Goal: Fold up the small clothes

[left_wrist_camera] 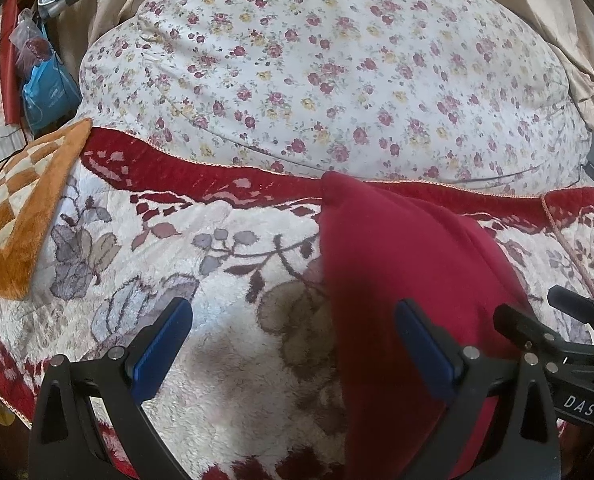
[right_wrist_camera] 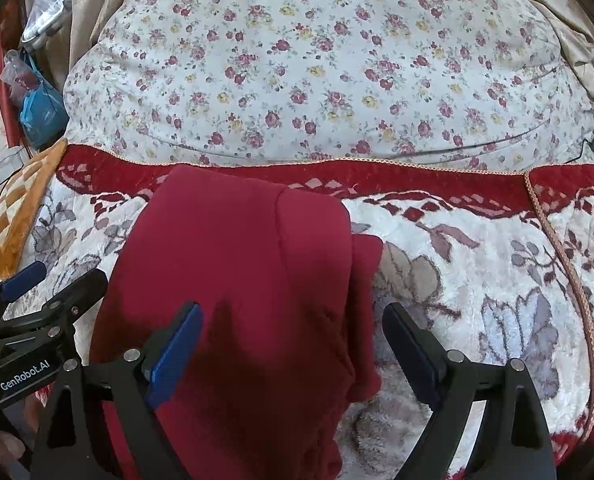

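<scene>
Plush white bedspread [right_wrist_camera: 477, 280] with grey leaves and a dark red border covers the bed; beyond it rises a rounded quilt [left_wrist_camera: 337, 60] printed with small roses, and an orange checked mat [left_wrist_camera: 17, 216] lies at the left edge; the folded red garment [right_wrist_camera: 237, 280] rests flat on the bedspread, a narrower layer showing along its right side; the left gripper [left_wrist_camera: 293, 348] stands wide open, holding nothing, at the garment's left edge; the right gripper [right_wrist_camera: 293, 352] gapes equally wide and empty above the garment's near right part.
</scene>
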The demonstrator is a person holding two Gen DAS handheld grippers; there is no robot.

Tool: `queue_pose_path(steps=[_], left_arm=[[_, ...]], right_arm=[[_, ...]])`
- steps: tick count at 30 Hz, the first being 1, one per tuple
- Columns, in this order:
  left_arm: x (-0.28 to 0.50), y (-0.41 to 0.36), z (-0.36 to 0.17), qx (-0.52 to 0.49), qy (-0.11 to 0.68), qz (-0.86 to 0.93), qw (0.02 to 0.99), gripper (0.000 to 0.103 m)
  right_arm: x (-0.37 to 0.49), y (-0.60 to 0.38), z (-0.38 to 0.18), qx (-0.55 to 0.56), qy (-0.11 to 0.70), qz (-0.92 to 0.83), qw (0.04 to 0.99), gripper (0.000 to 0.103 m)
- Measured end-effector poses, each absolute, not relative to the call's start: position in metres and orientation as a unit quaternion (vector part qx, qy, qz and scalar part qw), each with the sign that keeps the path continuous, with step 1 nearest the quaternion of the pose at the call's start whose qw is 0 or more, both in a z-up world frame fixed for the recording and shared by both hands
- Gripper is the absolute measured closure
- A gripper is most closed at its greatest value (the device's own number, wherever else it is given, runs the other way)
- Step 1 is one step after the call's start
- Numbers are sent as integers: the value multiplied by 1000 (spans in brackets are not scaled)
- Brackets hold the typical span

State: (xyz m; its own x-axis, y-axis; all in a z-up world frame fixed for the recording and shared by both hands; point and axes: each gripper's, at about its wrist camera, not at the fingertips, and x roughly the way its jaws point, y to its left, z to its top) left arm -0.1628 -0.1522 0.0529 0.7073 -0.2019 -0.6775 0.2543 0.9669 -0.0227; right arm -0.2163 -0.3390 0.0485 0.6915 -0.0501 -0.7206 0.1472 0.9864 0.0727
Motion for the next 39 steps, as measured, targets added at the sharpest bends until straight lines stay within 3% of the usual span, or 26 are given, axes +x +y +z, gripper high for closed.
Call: queue_pose_path(steps=[39], left_arm=[[-161,-156,52,40,364,-125,922,2]], right_arm=[[-213,-340,40,68,398,-51,913,9]])
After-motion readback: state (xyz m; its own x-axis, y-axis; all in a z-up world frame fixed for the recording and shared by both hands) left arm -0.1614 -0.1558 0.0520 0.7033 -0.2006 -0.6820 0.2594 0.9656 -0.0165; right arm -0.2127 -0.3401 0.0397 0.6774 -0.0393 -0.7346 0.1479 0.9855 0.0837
